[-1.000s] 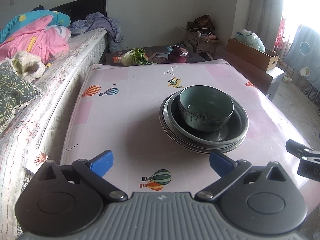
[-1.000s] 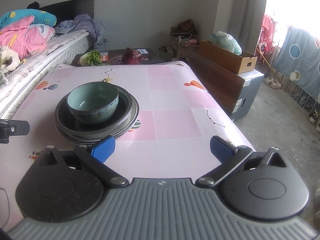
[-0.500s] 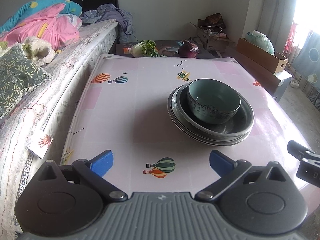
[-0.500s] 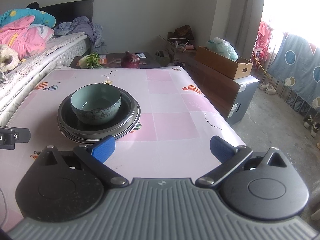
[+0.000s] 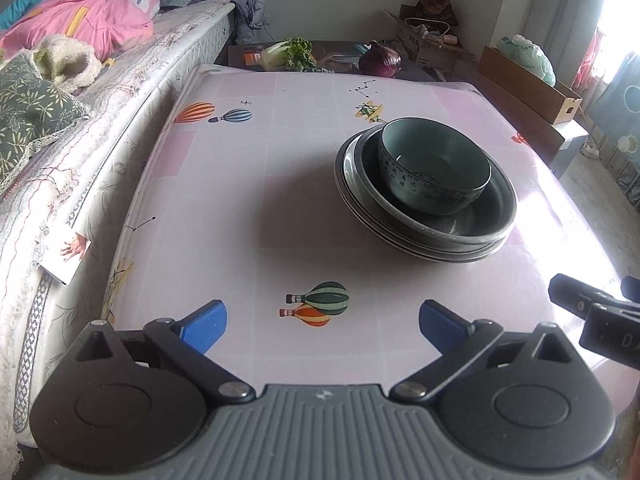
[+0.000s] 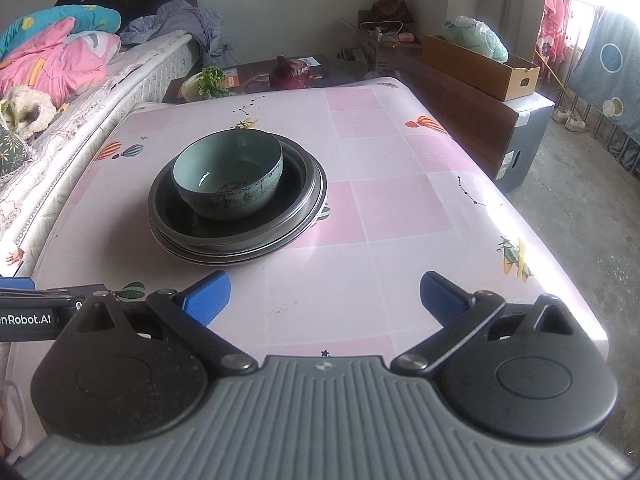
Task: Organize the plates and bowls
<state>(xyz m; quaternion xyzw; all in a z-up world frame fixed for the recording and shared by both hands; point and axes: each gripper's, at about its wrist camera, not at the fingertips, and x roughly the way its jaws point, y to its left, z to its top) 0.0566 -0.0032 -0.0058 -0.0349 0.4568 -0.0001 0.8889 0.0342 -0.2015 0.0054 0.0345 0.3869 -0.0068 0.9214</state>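
A pale green bowl [image 5: 434,170] sits inside a stack of dark metal plates [image 5: 472,236] on the pink table [image 5: 260,184]. The bowl [image 6: 230,178] and the plates [image 6: 240,236] also show in the right wrist view. My left gripper [image 5: 322,322] is open and empty, near the table's front edge, short and left of the stack. My right gripper [image 6: 325,295] is open and empty, in front and right of the stack. Part of the right gripper shows at the left view's right edge [image 5: 592,312].
A bed [image 5: 80,92] with pink bedding runs along the table's left side. A low dark table behind holds greens [image 5: 288,54] and a purple cabbage [image 5: 380,59]. Cardboard boxes [image 6: 480,66] and a wooden cabinet [image 6: 472,120] stand to the right.
Both grippers have tilted and risen a little, so the stack sits higher and farther in view. Bowl and plates have not moved. Both grippers stayed open.
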